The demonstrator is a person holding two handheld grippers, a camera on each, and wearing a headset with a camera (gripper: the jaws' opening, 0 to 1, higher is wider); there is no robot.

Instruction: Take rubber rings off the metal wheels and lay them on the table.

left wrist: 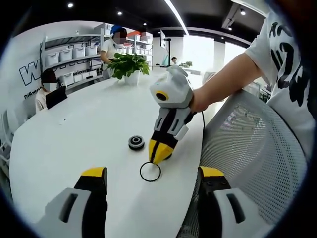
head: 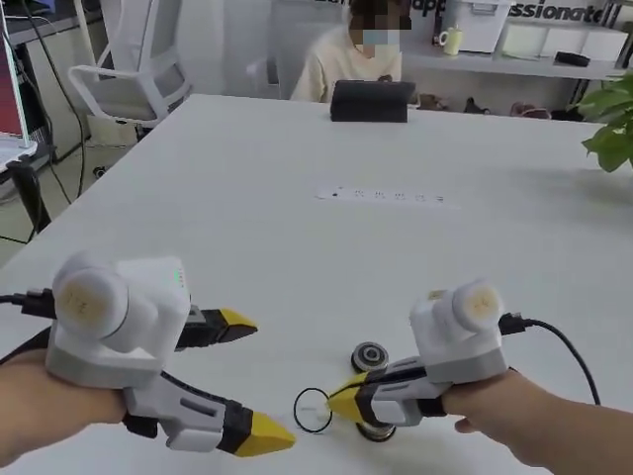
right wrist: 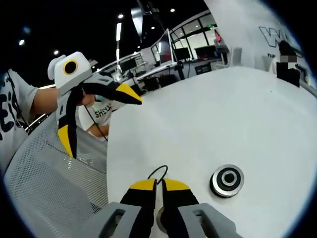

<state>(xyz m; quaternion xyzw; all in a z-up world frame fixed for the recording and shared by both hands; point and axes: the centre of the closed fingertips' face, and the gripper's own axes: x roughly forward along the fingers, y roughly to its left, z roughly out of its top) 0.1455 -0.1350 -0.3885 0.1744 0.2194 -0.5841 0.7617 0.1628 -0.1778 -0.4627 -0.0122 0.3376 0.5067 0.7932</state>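
- Right gripper point(head: 344, 404): the fingers are clenched to a narrow slit. In the right gripper view the near edge of the freed rubber ring point(head: 313, 410) sits at that slit, so the ring is judged pinched by its edge and not yet let go.
- Ring position: it lies flat on the counter point(head: 297, 228), directly ahead of the right fingertips and touching them. The loop extends away from the tips toward the person's left.
- Near wheel point(head: 376, 431): it sits on the counter under the body of the right gripper, just behind the fingertips. Whether it is bare cannot be told, as most of it is covered.
- Far wheel point(head: 369, 356): it lies flat on the counter just beyond the right gripper and apart from the loose ring. Its dark outer band suggests that it carries its ring.
- Left gripper point(head: 252, 376): the fingers are spread wide and empty, held above the counter to the left of the ring. Its own view looks straight along the counter at the ring and the right fingertips.
- Governing relation: the far wheel lies forward of the right fingertips and slightly to their right, with its axle vertical. The right gripper is clearly the nearer one.
- Judgement: release the ring first. The far wheel then calls for one gripper to steady its hub while the other peels the ring at the rim.
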